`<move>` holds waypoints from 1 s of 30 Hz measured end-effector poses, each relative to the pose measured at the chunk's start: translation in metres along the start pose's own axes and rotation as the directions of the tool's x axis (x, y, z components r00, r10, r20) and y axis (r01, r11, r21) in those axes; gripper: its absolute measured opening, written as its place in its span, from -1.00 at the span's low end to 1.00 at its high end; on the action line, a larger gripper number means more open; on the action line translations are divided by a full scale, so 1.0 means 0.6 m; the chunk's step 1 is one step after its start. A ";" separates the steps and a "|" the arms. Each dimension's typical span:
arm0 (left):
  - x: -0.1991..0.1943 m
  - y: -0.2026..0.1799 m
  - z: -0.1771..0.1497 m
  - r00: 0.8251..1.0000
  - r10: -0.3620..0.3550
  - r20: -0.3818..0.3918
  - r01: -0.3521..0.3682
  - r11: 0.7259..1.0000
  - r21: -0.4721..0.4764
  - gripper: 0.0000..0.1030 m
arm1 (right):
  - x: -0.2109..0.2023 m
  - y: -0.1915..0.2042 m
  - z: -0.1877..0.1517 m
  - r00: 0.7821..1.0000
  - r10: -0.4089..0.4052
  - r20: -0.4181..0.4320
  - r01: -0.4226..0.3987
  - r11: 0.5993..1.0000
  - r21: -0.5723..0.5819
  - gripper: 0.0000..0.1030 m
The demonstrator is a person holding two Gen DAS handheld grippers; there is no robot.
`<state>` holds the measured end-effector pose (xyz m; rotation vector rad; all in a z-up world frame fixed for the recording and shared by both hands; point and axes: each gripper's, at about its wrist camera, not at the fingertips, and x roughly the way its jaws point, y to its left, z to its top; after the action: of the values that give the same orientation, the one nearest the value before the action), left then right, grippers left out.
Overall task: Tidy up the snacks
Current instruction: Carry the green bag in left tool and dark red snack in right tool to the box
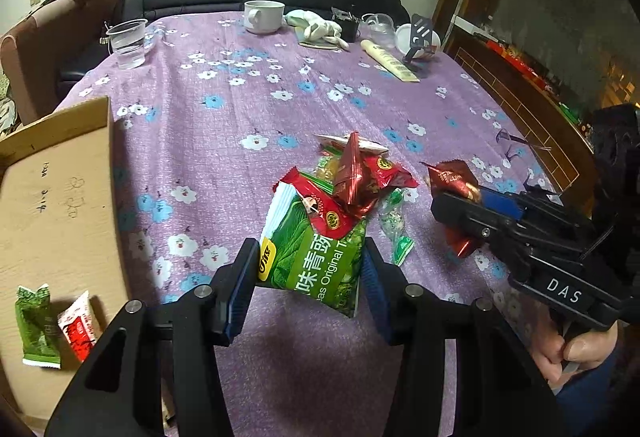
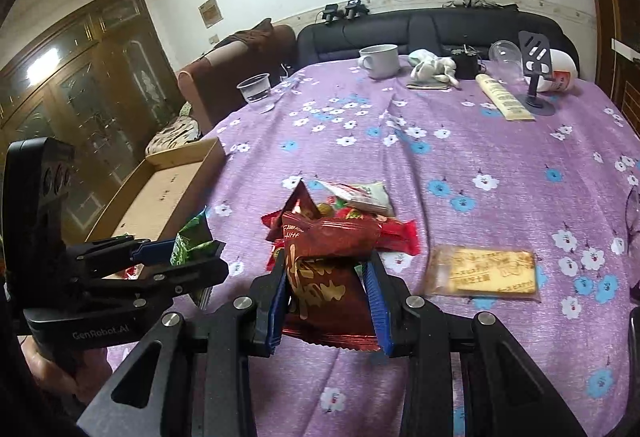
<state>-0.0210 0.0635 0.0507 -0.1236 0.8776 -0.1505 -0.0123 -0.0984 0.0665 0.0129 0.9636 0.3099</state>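
Left tool (image 1: 310, 269) grips a green pea bag (image 1: 316, 257) by its lower end, w/ both blue pads pressed on the bag's sides; the bag is lifted off the tabletop (image 1: 240, 109), just near of the snack pile (image 1: 360, 177). Right tool (image 2: 330, 297) is clamped on a dark red packet (image 2: 324, 269), also held above the cloth. In the left wrist view the right tool (image 1: 456, 205) shows at the right w/ the red packet (image 1: 452, 177) sticking out between its fingers.

Pile sits mid tabletop: red, green and white wrappers overlapping. A biscuit pack (image 2: 484, 271) lies flat to the right of the pile, apart from it.

Cardboard box (image 1: 60, 177) at the left edge holds a green packet (image 1: 36, 321) and a small red-white packet (image 1: 80, 325), side by side.

Far end: mug (image 1: 262, 15), plastic cup (image 1: 128, 43), white cloth (image 1: 320, 27), tube (image 1: 390, 61), phone stand (image 2: 536, 69).
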 end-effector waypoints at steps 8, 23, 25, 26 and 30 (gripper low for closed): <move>-0.024 0.018 0.002 1.000 -0.011 0.025 0.011 1.000 -0.025 -0.06 | 0.001 0.007 0.004 0.999 0.048 -0.013 -0.047 0.998 0.035 -0.30; -0.087 0.110 0.001 0.994 0.026 0.102 -0.013 0.992 -0.129 -0.06 | 0.021 0.129 0.029 0.988 0.141 -0.065 -0.143 0.989 -0.035 -0.30; -0.095 0.126 -0.001 0.993 0.039 0.111 -0.022 0.989 -0.148 -0.06 | 0.029 0.154 0.034 0.985 0.154 -0.076 -0.159 0.986 -0.057 -0.30; -0.100 0.138 -0.003 0.992 0.048 0.117 -0.029 0.987 -0.161 -0.06 | 0.033 0.168 0.036 0.984 0.160 -0.081 -0.166 0.984 -0.069 -0.30; -0.119 0.189 -0.014 0.987 0.090 0.131 -0.059 0.973 -0.222 -0.05 | 0.055 0.224 0.041 0.977 0.186 -0.103 -0.198 0.974 -0.114 -0.30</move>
<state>-0.0636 0.1878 0.0802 -0.3022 0.7547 0.0259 -0.0087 0.0421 0.0739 -0.0220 1.0347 0.5527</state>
